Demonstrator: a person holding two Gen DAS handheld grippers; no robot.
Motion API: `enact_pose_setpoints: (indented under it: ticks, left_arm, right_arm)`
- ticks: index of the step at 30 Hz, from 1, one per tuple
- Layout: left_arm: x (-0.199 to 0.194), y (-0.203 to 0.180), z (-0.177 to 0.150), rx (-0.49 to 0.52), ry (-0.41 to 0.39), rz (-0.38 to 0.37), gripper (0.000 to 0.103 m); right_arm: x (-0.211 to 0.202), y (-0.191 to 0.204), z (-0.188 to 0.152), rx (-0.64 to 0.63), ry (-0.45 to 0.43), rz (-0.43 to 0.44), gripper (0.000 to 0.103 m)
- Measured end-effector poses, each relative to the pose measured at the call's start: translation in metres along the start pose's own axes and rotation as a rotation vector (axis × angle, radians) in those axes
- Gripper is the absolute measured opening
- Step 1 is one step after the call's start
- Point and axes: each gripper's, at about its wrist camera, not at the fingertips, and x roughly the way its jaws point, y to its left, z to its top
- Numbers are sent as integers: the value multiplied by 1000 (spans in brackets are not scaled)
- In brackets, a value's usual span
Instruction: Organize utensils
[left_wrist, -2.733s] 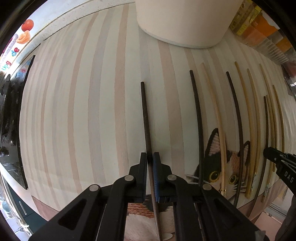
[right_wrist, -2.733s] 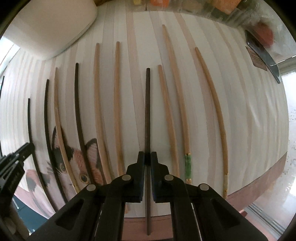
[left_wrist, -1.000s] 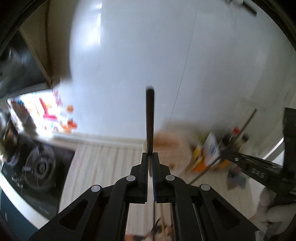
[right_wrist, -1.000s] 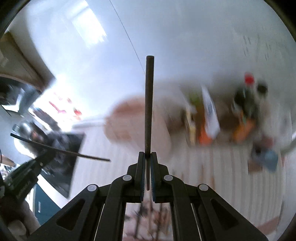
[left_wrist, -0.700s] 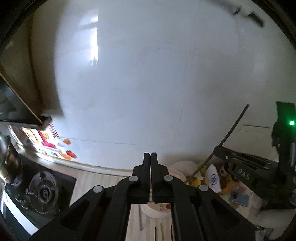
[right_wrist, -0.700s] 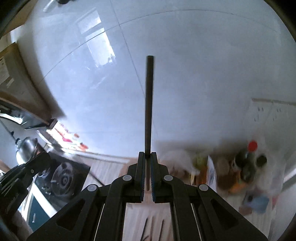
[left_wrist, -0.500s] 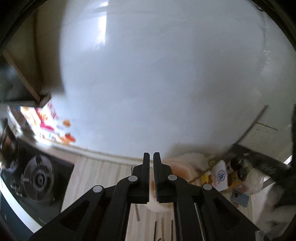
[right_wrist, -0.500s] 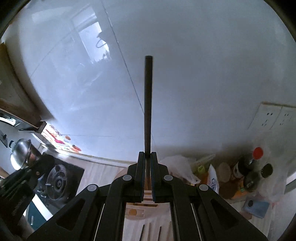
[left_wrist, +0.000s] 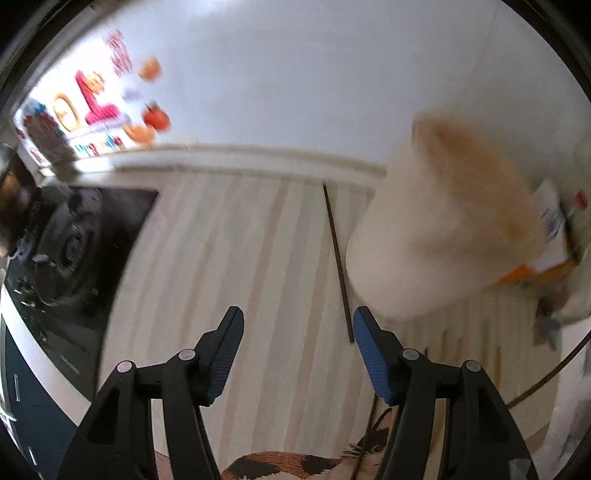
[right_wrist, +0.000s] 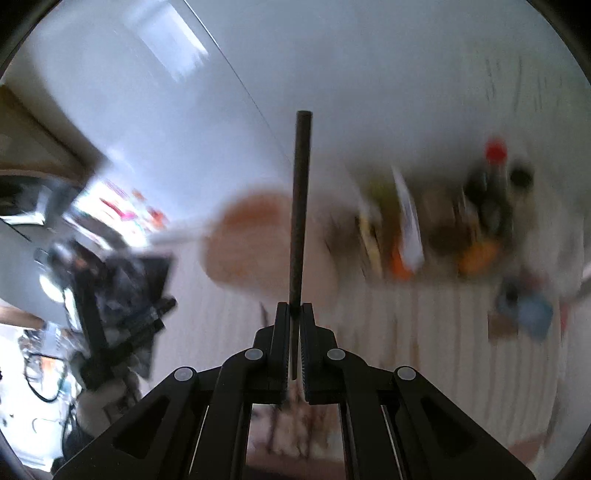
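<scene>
Two grippers over pale striped mat (left_wrist: 240, 258). Large cream cylindrical holder (left_wrist: 436, 236) stands at its far edge, meant for utensils. Left gripper (left_wrist: 298, 345) opening, empty; dark chopstick (left_wrist: 337, 254) lies beside holder. Right gripper (right_wrist: 294, 341) clamps dark chopstick (right_wrist: 301, 206) upright, likely for dropping in.

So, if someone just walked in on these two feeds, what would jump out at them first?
Probably the dark chopstick standing straight up from the shut jaws of the right gripper, dead centre of its view. Next, the left gripper, its jaws opening with nothing between them above the striped mat, where another dark chopstick lies beside the blurred cream container.
</scene>
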Motion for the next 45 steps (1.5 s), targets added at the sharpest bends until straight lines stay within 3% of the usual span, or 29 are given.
enact_pose_setpoints:
  ticks: [5, 10, 16, 18, 21, 24, 25, 26, 33, 36, 41, 45]
  left_arm:
    - [56, -11, -9, -5, 106, -23, 59]
    - [105, -19, -10, -3, 180, -52, 58]
    - [135, -27, -11, -28, 193, -63, 57]
    - [141, -25, -13, -38, 197, -47, 47]
    - [139, -25, -17, -38, 159, -24, 44]
    - [135, -29, -27, -10, 127, 34, 21]
    - [134, -28, -30, 4, 112, 30, 8]
    - [133, -29, -31, 12, 107, 34, 5]
    - [115, -10, -68, 46, 130, 50, 4]
    - [101, 6, -105, 49, 191, 36, 4]
    - [74, 25, -178, 73, 333, 2, 4]
    - [67, 31, -202, 80, 382, -26, 9]
  right_arm:
    - [98, -31, -37, 70, 272, -75, 5]
    - [171, -52, -62, 120, 417, -176, 5]
    - [208, -61, -70, 141, 418, -293, 5]
    - [214, -65, -73, 147, 409, -326, 5]
    - [222, -72, -81, 156, 400, -362, 5]
    - [227, -76, -94, 169, 394, -376, 5]
    - [229, -76, -98, 170, 395, -380, 5]
    - [231, -77, -103, 170, 397, -382, 5]
    - [234, -68, -132, 125, 402, -405, 5]
    - [233, -55, -145, 93, 408, -402, 5]
    - [228, -34, -197, 32, 451, -367, 5]
    - [223, -16, -227, -17, 463, -372, 5]
